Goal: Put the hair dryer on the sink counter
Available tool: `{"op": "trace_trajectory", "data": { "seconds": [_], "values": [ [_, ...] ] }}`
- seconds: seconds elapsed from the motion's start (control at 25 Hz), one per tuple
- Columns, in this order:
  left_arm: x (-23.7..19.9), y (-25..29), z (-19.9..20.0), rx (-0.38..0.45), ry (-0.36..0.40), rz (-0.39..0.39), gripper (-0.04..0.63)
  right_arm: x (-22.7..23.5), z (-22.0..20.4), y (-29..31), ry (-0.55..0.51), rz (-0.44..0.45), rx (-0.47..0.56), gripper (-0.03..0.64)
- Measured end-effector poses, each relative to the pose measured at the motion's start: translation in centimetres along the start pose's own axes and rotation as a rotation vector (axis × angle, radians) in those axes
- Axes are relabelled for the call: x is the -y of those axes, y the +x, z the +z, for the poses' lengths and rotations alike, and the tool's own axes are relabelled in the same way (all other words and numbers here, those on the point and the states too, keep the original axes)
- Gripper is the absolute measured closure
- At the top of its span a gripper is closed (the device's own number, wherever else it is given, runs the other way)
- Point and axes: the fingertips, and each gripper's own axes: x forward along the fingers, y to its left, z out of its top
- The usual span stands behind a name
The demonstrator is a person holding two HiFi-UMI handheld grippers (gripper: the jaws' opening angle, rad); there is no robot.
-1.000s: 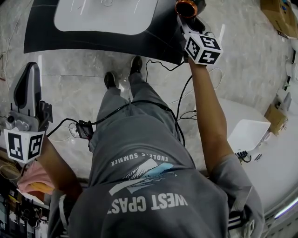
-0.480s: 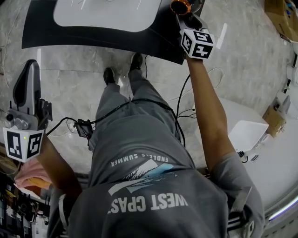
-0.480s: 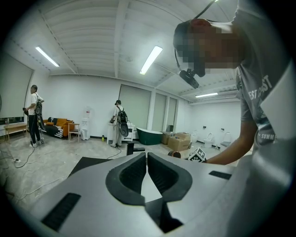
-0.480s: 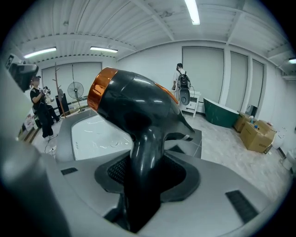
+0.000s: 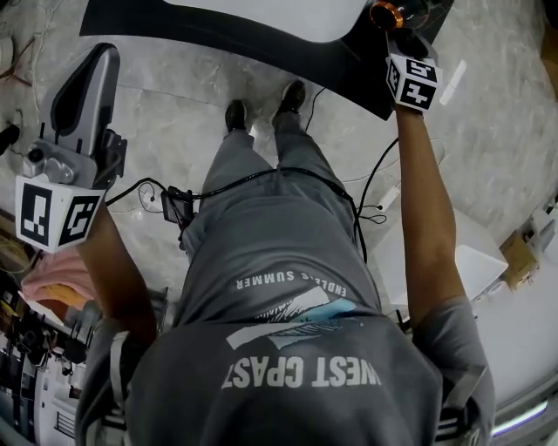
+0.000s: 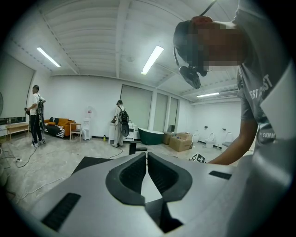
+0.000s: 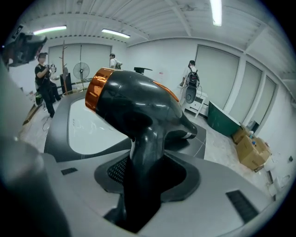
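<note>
Head view, items entered from largest to smallest.

1. Sink counter (image 5: 174,30): black slab with a white basin (image 7: 92,129) let into it. We place it ahead of and below the right gripper's jaws, its end corner just under that gripper.

2. Hair dryer (image 7: 134,104): black body with an orange nozzle ring. The handle runs straight down into the right gripper, and the barrel lies crosswise ahead of the jaws, nozzle to the gripper's left. We judge it is held over the counter's end beside the basin. Whether it touches the slab, no view settles.

3. Right gripper (image 7: 145,171): jaws clamped on the dryer's handle, arm stretched out to the counter. It is the one carrying the dryer, so setting down turns on lowering straight toward the slab beneath.

4. Left gripper (image 6: 146,159): jaws closed together with nothing between them. It is held back at the person's side over the floor, well apart from counter and dryer.

Views compared: the right gripper view shows the grip on the handle and the barrel's lie. The head view shows only the orange nozzle (image 5: 388,14) at its top edge, but places both grippers against the counter.
</note>
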Motion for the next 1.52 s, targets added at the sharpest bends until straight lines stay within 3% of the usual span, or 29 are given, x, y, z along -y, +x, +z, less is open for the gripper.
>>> {"op": "trace_trajectory", "data": {
  "seconds": [0.24, 0.52, 0.96, 1.52],
  "values": [
    [-1.3, -0.7, -0.7, 0.007, -0.007, 0.008, 0.568, -2.3, -2.0, 1.9, -0.13, 0.009, -0.112, 0.425],
    [-2.6, -1.9, -0.2, 0.025, -0.006, 0.017, 0.568, -2.3, -2.2, 2.4, -0.142, 0.023, -0.195, 0.419],
    [-4.0, -4.6, 1.2, 0.077, 0.008, 0.025, 0.568, -3.0, -2.7, 1.2, -0.252, 0.134, -0.473, 0.303],
    [-6.2, -6.9, 3.0, 0.134, 0.031, 0.007, 0.568, -2.5, 0.7, -2.3, -0.149, 0.074, -0.403, 0.299]
  ]
}}
